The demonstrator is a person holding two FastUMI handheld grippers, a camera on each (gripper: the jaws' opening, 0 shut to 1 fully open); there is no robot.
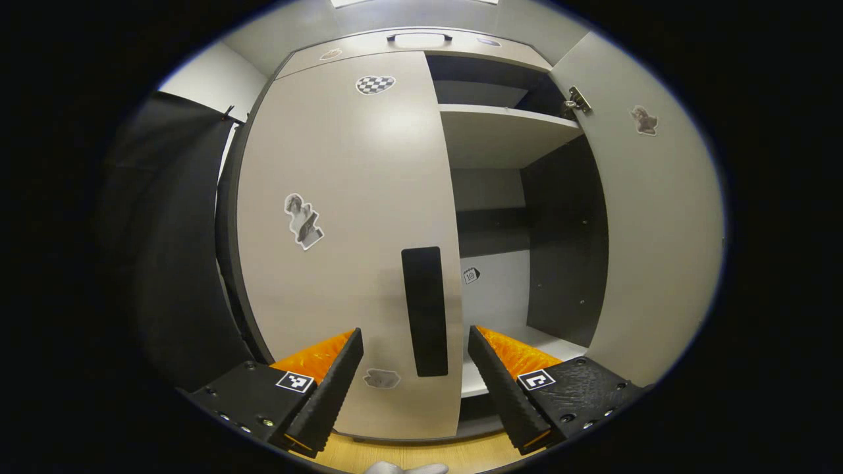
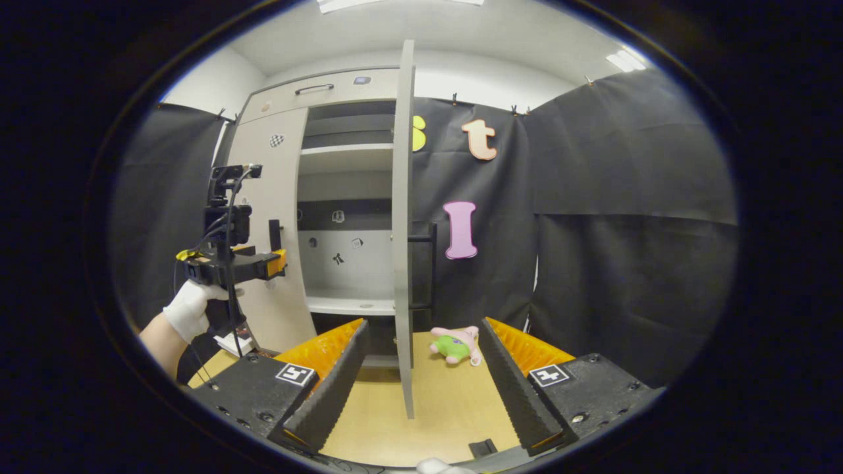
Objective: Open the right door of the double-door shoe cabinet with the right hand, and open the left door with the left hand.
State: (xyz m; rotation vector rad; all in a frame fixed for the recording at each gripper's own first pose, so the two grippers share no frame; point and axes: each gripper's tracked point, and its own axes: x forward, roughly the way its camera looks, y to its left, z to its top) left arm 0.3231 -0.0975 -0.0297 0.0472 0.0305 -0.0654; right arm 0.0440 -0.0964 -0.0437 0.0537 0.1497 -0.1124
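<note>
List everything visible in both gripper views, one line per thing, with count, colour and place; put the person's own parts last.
Tall beige double-door shoe cabinet: one, beige with dark interior, against the back wall.
Closed left door: one, beige, with stickers.
Black vertical bar handle: one, black, at the left door's right edge, between the open fingers.
Open right door: one, beige, swung out edge-on.
White inner shelves: at least two, white, inside the right half.
Green and pink plush toy: one, on the wooden floor behind the right door.
Left gripper: one, black with orange, open, facing the handle.
Right gripper: one, black with orange, open.
White-gloved hand: one, holding the left gripper.
</note>
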